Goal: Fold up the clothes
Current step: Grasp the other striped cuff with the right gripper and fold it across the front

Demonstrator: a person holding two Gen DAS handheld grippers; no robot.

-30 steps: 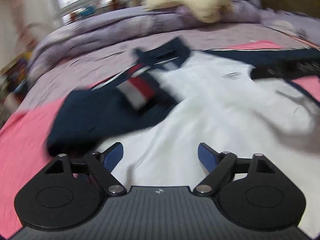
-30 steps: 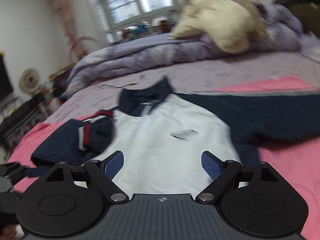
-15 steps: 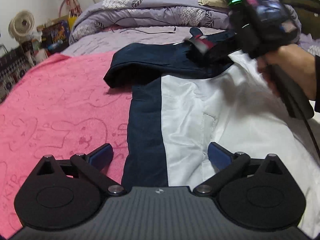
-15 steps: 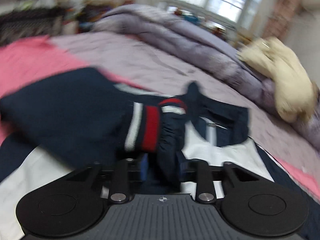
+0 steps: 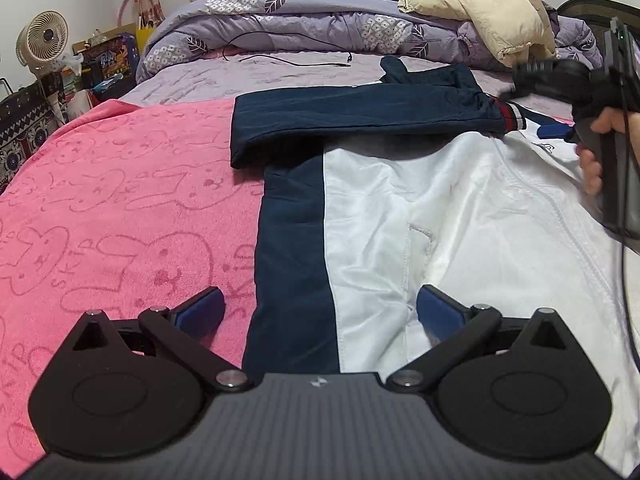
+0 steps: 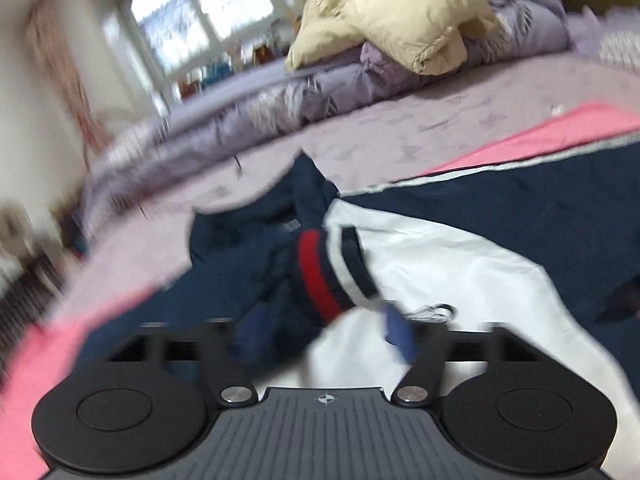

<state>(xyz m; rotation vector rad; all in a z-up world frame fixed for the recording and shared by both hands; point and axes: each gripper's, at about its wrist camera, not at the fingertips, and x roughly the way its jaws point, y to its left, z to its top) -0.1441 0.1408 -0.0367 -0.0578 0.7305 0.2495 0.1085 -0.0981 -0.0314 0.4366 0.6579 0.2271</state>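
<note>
A white and navy jacket (image 5: 420, 208) lies spread on a pink towel (image 5: 120, 208). Its navy sleeve (image 5: 360, 116) is folded flat across the chest, and the red-and-white striped cuff (image 5: 509, 117) ends at the right. My left gripper (image 5: 318, 312) hovers open over the jacket's lower hem, straddling the navy side panel, with nothing held. In the blurred right wrist view, my right gripper (image 6: 328, 334) is opening; the cuff (image 6: 320, 280) lies just ahead between its pads (image 6: 400, 336), which stand apart from it. A hand (image 5: 592, 160) holds that gripper (image 5: 538, 120) at the right.
The towel covers a bed with a lilac sheet (image 5: 248, 76). A rolled lilac quilt (image 5: 320, 24) and a cream padded coat (image 5: 480, 4) lie at the far end, with a black cable (image 5: 288, 62) in front. A fan (image 5: 42, 38) and clutter stand left of the bed.
The right gripper, shut on the cuff half a second ago, drew the sleeve rightward across the jacket and has opened off it. The left gripper swung to the hem, then held still.
</note>
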